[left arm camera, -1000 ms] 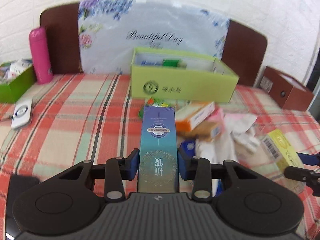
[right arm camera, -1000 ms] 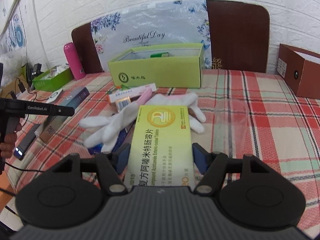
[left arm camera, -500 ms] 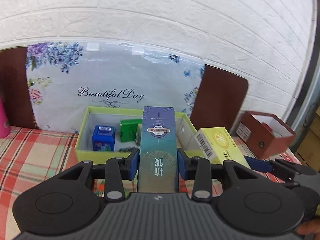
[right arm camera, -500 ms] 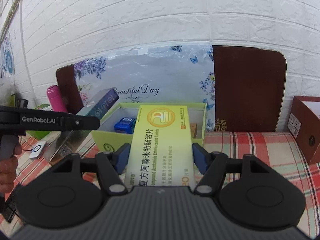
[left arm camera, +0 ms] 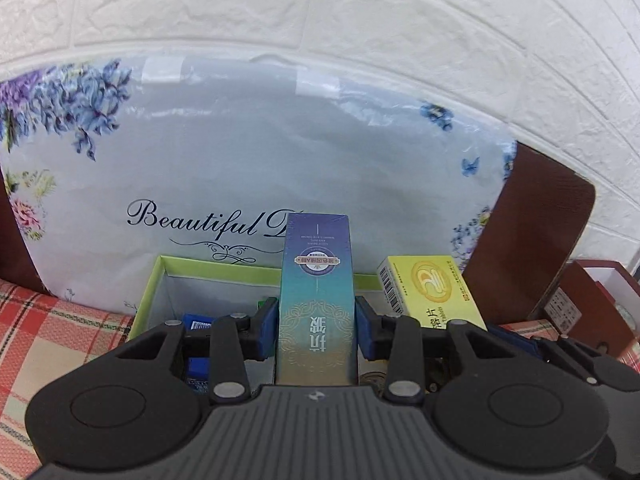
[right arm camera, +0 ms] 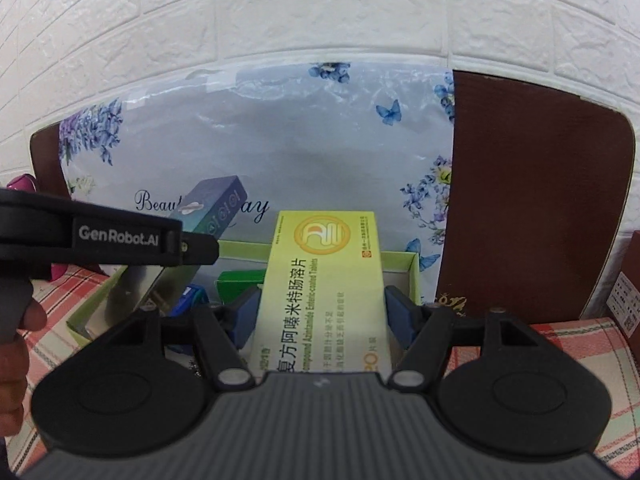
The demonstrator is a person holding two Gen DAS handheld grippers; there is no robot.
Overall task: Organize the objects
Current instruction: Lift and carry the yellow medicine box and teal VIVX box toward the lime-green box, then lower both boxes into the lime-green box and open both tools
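Left claw (left arm camera: 316, 332) clamped on a tall blue-teal cardboard carton (left arm camera: 316, 304), pads pressed to both long sides, carton jutting forward over the open lime-green cardboard box (left arm camera: 160, 276) just ahead and below. Right claw (right arm camera: 320, 312) clamped likewise on a flat yellow cardboard tablet box (right arm camera: 324, 280), held over the same green box's right end. Inside, ahead of the claws, a small blue packet (left arm camera: 196, 326) and a green packet (right arm camera: 240, 278), probably cartons, view partly blocked.
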